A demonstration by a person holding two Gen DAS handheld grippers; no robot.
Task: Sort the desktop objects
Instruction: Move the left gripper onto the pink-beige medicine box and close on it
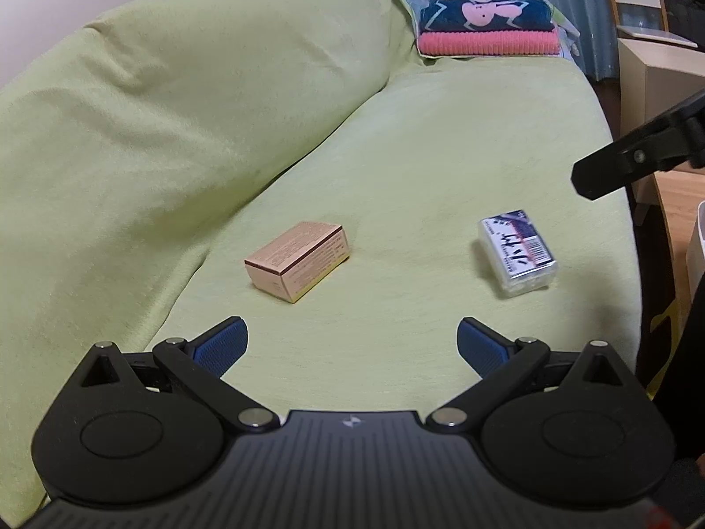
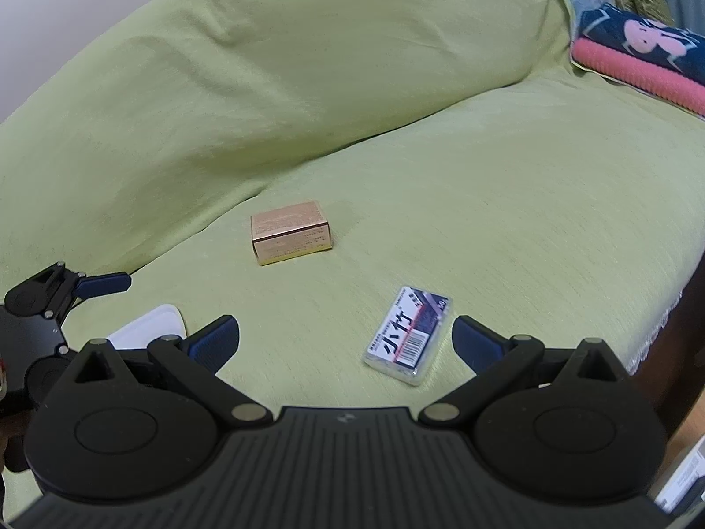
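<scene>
A small tan cardboard box (image 1: 297,260) (image 2: 291,231) lies on the green sofa seat. To its right lies a clear plastic box with a blue-and-white label (image 1: 517,255) (image 2: 409,335). My left gripper (image 1: 352,346) is open and empty, hovering short of both boxes, the tan one slightly left of its centre. My right gripper (image 2: 346,344) is open and empty too; the clear box sits just ahead, close to its right finger (image 2: 478,344). In the left wrist view one right-gripper finger (image 1: 617,167) pokes in from the right edge, above the clear box.
The green-covered sofa (image 1: 418,141) has a tall backrest on the left. Folded towels, navy over pink (image 1: 487,26) (image 2: 639,57), lie at the seat's far end. A white flat object (image 2: 150,326) rests near the left gripper (image 2: 103,284). Wooden furniture (image 1: 661,70) stands beyond the sofa's right edge.
</scene>
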